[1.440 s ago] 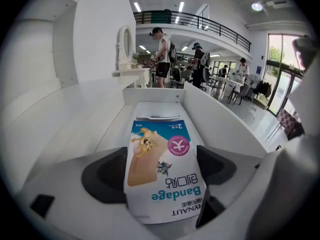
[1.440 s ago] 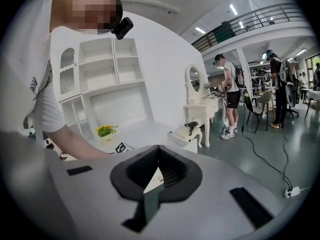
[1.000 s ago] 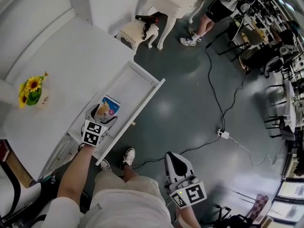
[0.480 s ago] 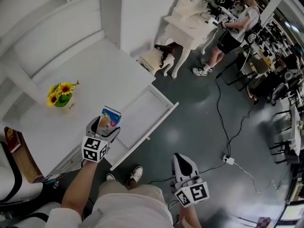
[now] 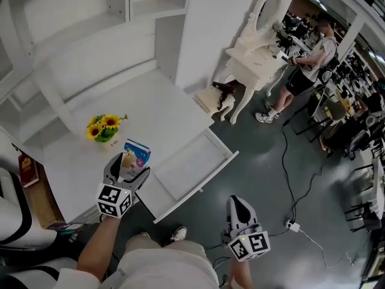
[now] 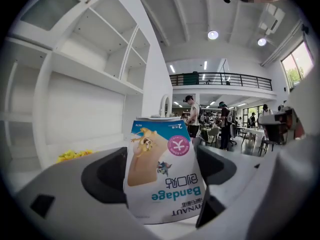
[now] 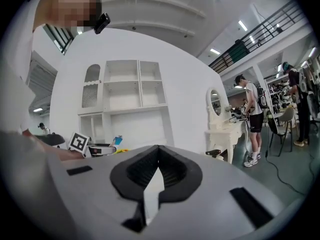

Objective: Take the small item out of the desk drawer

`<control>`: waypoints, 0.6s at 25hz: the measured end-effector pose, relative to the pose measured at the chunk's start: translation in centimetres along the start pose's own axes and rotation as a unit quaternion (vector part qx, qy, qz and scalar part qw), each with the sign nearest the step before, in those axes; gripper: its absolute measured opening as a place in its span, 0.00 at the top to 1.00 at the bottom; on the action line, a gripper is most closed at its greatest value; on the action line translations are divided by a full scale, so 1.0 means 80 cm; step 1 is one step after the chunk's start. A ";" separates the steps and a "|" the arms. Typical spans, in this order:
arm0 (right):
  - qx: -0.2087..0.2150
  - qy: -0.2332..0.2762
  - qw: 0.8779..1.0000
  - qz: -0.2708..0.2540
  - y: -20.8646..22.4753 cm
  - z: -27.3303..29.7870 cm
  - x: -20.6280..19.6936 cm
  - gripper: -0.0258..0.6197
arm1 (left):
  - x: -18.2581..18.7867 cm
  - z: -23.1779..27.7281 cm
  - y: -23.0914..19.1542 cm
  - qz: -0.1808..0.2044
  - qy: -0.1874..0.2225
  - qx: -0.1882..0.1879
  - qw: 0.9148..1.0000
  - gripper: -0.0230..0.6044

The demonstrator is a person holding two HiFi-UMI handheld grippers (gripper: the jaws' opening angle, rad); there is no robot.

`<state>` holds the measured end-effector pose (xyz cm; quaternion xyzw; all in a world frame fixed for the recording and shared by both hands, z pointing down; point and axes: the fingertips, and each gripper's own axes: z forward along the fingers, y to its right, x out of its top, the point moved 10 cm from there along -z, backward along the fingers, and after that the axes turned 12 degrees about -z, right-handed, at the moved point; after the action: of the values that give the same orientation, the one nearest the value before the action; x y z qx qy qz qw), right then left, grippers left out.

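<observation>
My left gripper (image 5: 127, 166) is shut on a small bandage box (image 5: 135, 156) with a blue top and cartoon print, holding it above the white desk (image 5: 144, 101). In the left gripper view the bandage box (image 6: 162, 171) stands upside down between the two dark pads (image 6: 106, 176), which press on its sides. The white desk drawer (image 5: 195, 167) stands pulled out to the right of the box, and I see nothing inside it. My right gripper (image 5: 239, 207) hangs low over the grey floor, away from the desk; its jaws meet in the right gripper view (image 7: 157, 176) with nothing between them.
A small pot of sunflowers (image 5: 105, 127) sits on the desk behind the box. White shelves (image 5: 108, 17) rise at the back. A white dressing table (image 5: 261, 56) and a standing person (image 5: 307, 71) are at the far right. A cable and power strip (image 5: 293, 226) lie on the floor.
The left gripper has lifted the bandage box out of the drawer and carried it over the desk top. The head view has tilted up. The right gripper has stayed low.
</observation>
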<state>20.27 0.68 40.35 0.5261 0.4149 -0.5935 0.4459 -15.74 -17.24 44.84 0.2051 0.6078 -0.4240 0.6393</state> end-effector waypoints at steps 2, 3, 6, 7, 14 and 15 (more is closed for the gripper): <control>0.004 0.013 1.000 0.026 -0.002 0.006 0.005 0.95 | 0.018 -0.018 -0.004 0.001 0.020 0.003 1.000 0.26; 0.006 0.017 0.999 0.035 -0.003 0.009 0.008 0.95 | 0.027 -0.027 -0.006 0.001 0.031 0.004 1.000 0.26; 0.009 0.023 0.999 0.036 -0.008 0.020 0.019 0.95 | 0.052 -0.052 -0.010 0.000 0.060 0.007 0.998 0.26; 0.011 0.024 0.999 0.033 -0.010 0.022 0.022 0.95 | 0.059 -0.059 -0.012 -0.001 0.069 0.007 0.998 0.26; 0.005 0.039 0.999 0.025 -0.011 0.046 0.038 0.95 | 0.099 -0.103 -0.033 0.003 0.130 0.016 0.991 0.26; 0.003 0.042 0.999 0.024 -0.010 0.049 0.039 0.95 | 0.104 -0.109 -0.036 0.006 0.138 0.017 0.990 0.26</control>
<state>18.35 -3.17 37.63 0.5615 0.4188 -0.5613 0.4408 -24.11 -14.45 36.08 0.2756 0.6817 -0.3983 0.5483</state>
